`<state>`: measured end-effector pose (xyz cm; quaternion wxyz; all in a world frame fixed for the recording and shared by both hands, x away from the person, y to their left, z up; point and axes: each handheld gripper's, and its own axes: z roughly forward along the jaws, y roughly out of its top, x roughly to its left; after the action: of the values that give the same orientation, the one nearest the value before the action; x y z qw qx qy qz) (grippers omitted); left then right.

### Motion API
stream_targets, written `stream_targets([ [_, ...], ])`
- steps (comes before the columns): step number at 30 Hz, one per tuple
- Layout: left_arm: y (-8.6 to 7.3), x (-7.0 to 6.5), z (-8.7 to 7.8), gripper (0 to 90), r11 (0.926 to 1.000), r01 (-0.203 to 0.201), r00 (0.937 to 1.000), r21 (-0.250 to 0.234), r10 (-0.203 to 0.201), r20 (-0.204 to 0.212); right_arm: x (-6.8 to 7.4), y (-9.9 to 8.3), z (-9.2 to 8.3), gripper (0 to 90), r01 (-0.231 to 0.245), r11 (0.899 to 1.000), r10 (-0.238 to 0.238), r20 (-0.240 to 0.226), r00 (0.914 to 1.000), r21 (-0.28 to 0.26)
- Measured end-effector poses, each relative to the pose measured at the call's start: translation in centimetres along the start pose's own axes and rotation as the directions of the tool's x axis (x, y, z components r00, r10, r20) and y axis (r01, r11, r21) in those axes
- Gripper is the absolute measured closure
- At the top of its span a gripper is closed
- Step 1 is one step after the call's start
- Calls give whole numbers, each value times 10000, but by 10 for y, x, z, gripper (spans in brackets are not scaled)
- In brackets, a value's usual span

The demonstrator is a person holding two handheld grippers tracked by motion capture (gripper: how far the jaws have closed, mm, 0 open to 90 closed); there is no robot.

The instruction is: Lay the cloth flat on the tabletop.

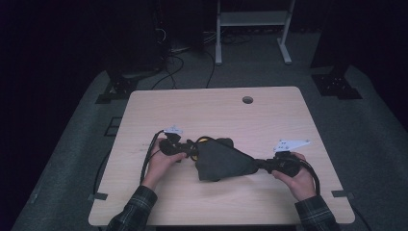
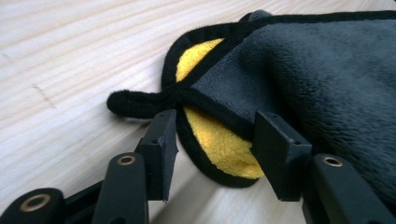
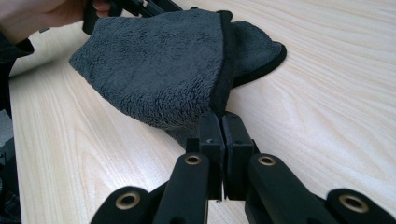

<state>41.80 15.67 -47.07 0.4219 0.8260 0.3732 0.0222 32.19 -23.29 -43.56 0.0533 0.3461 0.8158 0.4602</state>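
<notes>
A dark grey fleece cloth [image 1: 222, 162] with a black hem and a yellow underside [image 2: 219, 140] lies folded at the table's middle. My left gripper [image 1: 189, 153] is at the cloth's left end. In the left gripper view it [image 2: 218, 137] stands open, with its jaws on either side of a folded corner where the yellow shows. My right gripper [image 1: 258, 165] is at the cloth's right tip. In the right gripper view it [image 3: 223, 125] is shut on the hemmed corner of the cloth [image 3: 154, 65], which is pulled out to a point.
The light wooden table [image 1: 211, 110] has a round cable hole [image 1: 247, 99] near its far edge. A white frame [image 1: 252, 21] and black stands [image 1: 337, 82] are on the floor beyond. Cables trail from both grippers off the table's sides.
</notes>
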Motion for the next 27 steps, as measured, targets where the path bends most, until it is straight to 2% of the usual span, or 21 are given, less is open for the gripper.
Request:
stream_targets([
  [3,2,0,3,499,10000,-40,10000,-23,40,49,1,0,0,875,11,10000,-11,13,10000,4],
  [7,7,-4,6,521,9992,-198,9996,-352,204,178,1,0,0,875,39,10000,-39,-32,10000,-5],
  [8,9,-5,8,548,9987,-53,9989,-506,76,452,1,0,0,875,49,10000,-50,-58,10000,-15],
  [9,9,-5,8,608,9987,-53,9989,-506,76,452,1,0,0,875,49,10000,-50,-58,10000,-15],
  [10,11,-9,12,660,9991,-383,9987,-180,388,319,1,0,0,875,66,10000,-66,-66,10000,-20],
  [11,11,-9,12,714,9991,-383,9987,-180,388,319,1,0,0,875,66,10000,-66,-66,10000,-20],
  [12,10,-12,16,779,9990,-431,9988,78,429,225,2,0,0,875,74,10000,-74,-66,10000,-13],
  [14,10,-13,17,867,9984,-552,9983,111,549,198,2,0,-1,875,87,10000,-87,-72,9999,-46],
  [15,10,-13,17,882,9984,-552,9983,111,549,198,2,0,-1,875,86,9999,-87,-58,9999,-59],
  [17,11,-12,13,890,9987,-516,9985,42,515,193,1,0,-2,875,83,10000,-83,-41,10000,-56],
  [18,12,-11,5,891,9986,-495,9987,-175,498,146,1,0,-4,875,90,9999,-90,-15,10000,-129],
  [19,12,-11,5,892,9986,-495,9987,-175,498,146,1,0,-4,875,90,9999,-90,-15,10000,-129],
  [20,14,-10,-5,893,9982,-436,9990,-422,441,96,1,0,-5,875,73,9998,-73,-13,10000,-159],
  [21,14,-10,-5,894,9982,-436,9990,-422,441,96,1,0,-5,875,73,9998,-73,-13,10000,-159],
  [24,18,-8,-26,895,9927,-475,9988,-1109,486,68,2,0,-9,875,120,9995,-122,-62,9999,-307],
  [25,18,-8,-26,895,9927,-475,9988,-1109,486,68,2,0,-9,875,120,9995,-122,-62,9999,-307],
  [26,22,-8,-40,894,9874,-589,9982,-1471,564,-209,7,2,-10,875,210,9991,-219,-250,9994,-370],
  [27,22,-8,-40,894,9874,-589,9982,-1471,564,-209,7,2,-10,875,210,9991,-219,-250,9994,-370],
])
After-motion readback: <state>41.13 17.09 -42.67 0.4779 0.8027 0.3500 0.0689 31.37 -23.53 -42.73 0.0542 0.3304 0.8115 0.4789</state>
